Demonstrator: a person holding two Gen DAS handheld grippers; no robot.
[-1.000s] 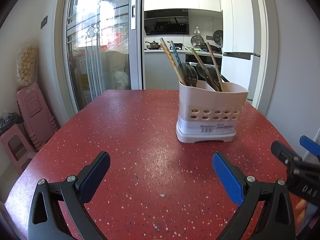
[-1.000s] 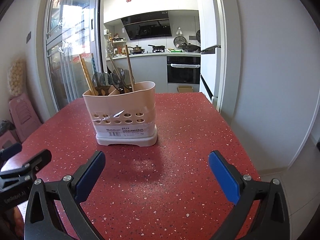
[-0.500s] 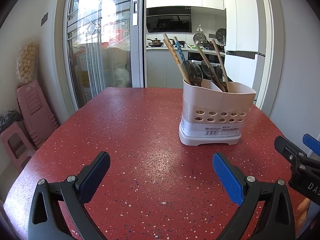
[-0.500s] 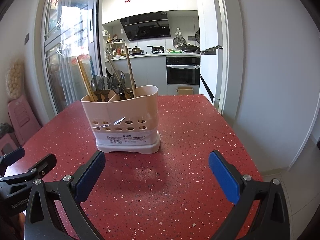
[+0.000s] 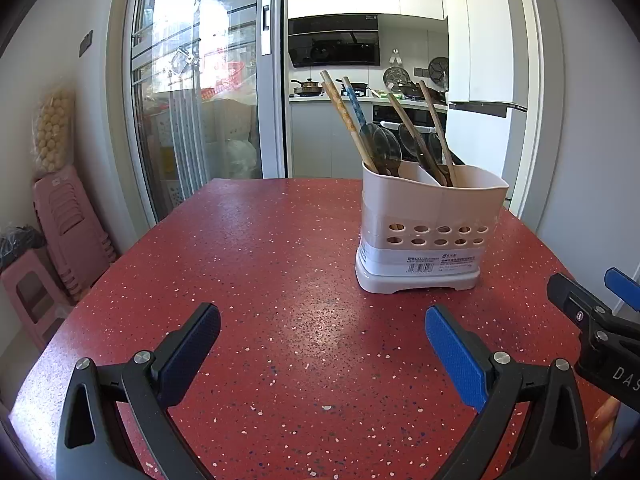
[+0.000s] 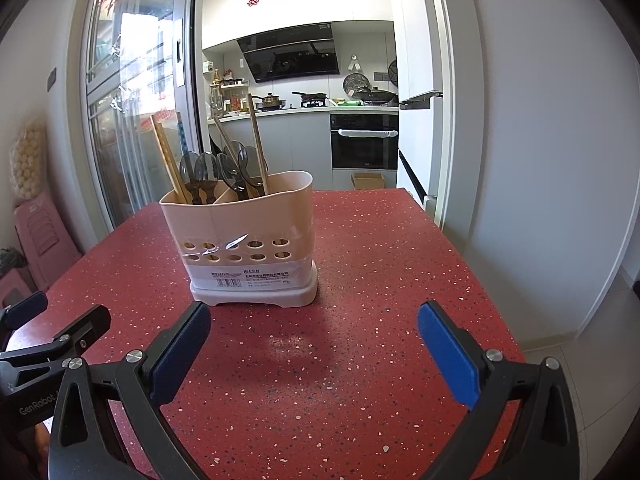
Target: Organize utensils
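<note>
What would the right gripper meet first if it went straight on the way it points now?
Probably the utensil holder: the open right gripper points slightly right of its middle, so its left finger likely strikes first.

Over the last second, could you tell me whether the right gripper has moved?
Yes. The right gripper has advanced toward the utensil holder, which looms larger against the red table.

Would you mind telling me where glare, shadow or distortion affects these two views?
Left wrist view: glass door blown out, door frames bowed by fisheye. Right wrist view: glare streak on the utensil holder, soft shadow on the red table before it.
</note>
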